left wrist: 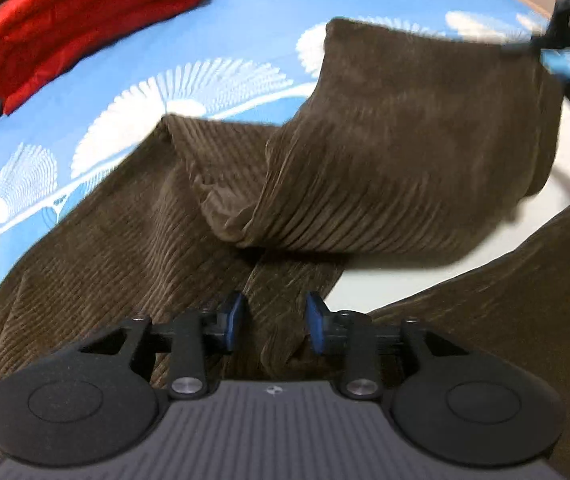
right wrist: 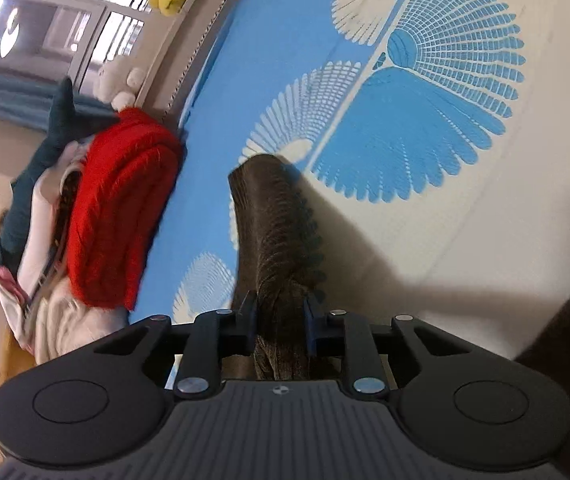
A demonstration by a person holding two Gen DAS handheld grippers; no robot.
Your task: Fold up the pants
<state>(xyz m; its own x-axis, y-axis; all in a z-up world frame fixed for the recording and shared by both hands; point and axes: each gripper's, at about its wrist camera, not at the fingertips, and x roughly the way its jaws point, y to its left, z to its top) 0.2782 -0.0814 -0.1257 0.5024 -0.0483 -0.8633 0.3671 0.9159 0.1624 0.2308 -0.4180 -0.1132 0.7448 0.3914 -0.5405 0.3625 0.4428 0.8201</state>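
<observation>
The pants [left wrist: 213,216] are brown corduroy with fine ribs that run across the cloth. They lie on a bed sheet [left wrist: 245,40] that is blue with white fan-shaped flowers, and white with blue flowers further along. The cloth is not flat: the lower part spreads over the sheet, and one leg is lifted and turned back over the rest, so that a thick rounded fold lies across the middle of the pants. The surface is soft and a little shiny where light falls on it, and there are several wrinkles near the fold.

The left gripper [left wrist: 273,322] hangs low over the pants near their lower part. Its two blue pads stand partly apart, and a narrow ridge of the cloth runs up between them, but the pads do not press on it.

The right gripper [right wrist: 279,322] has a bunch of the brown cloth between its fingers, and the pads press on it from both sides with only a small gap. The held leg rises from the pants up to this gripper, and its end stands above the sheet.

Beside the pants, toward the edge of the sheet, lies a folded red sweater [left wrist: 85,16] on a pile of pale clothes [right wrist: 57,320].
</observation>
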